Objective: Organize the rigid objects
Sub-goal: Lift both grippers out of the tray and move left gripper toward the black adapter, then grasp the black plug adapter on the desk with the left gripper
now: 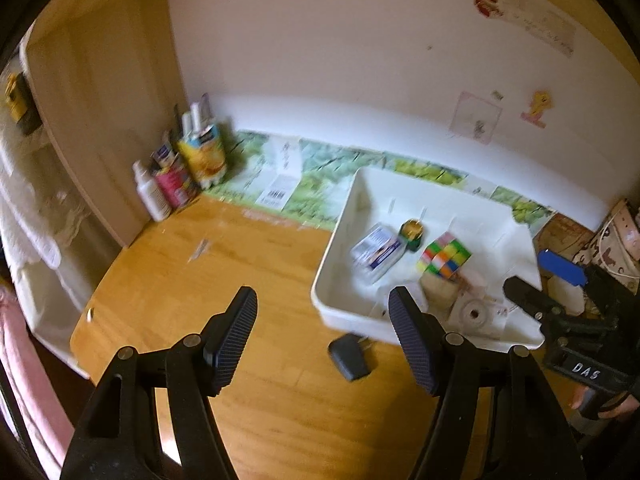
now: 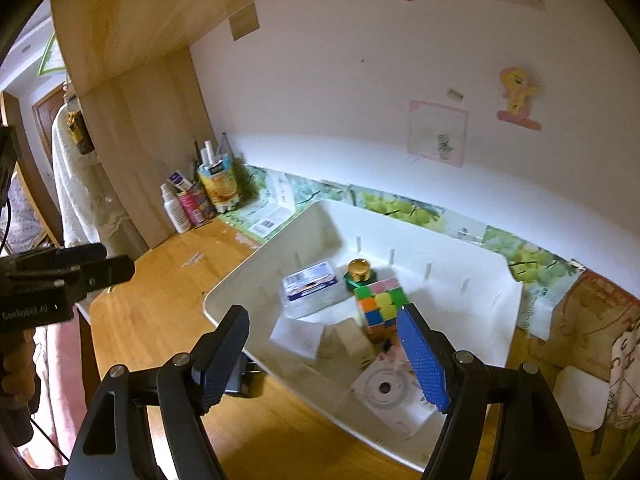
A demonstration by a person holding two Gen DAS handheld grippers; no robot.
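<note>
Fingers of left gripper (image 1: 324, 332) parted about halfway, nothing between the pads, only bare wooden desk (image 1: 248, 272) below. Small dark object (image 1: 349, 357) lying on the desk just beyond the right-hand pad, right against the near wall of the white bin (image 1: 336, 256); looks like the last loose item, identity too blurred to tell. Fingers of right gripper (image 2: 322, 354) likewise parted about halfway and empty, poised over the near half of the bin, blue pad just beside the colour cube (image 2: 380, 304).

Inside the bin: colour cube mid-bin, gold-lidded jar (image 2: 360, 271) behind it, blue-and-white box (image 2: 310, 282) to its left, tan block (image 2: 352, 340) in front of it, white round-holed device (image 2: 386, 392) at the near wall. All resting in the bin, none gripped.

Probable step: fetch the dark object with the left gripper, right one clear of the bin contents. To do well: swing left gripper rightward so the object sits centred between the pads, come down nearly vertical, keep the right-hand pad off the bin wall, since little room there. Close on the narrower faces, lift straight above the rim before crossing, release over the open floor on the bin's left side. Risk: shoving the object under the bin edge, or nudging the bin

Outward: bottles and tubes (image 2: 192, 200) clustered in the far-left corner, well apart, irrelevant
</note>
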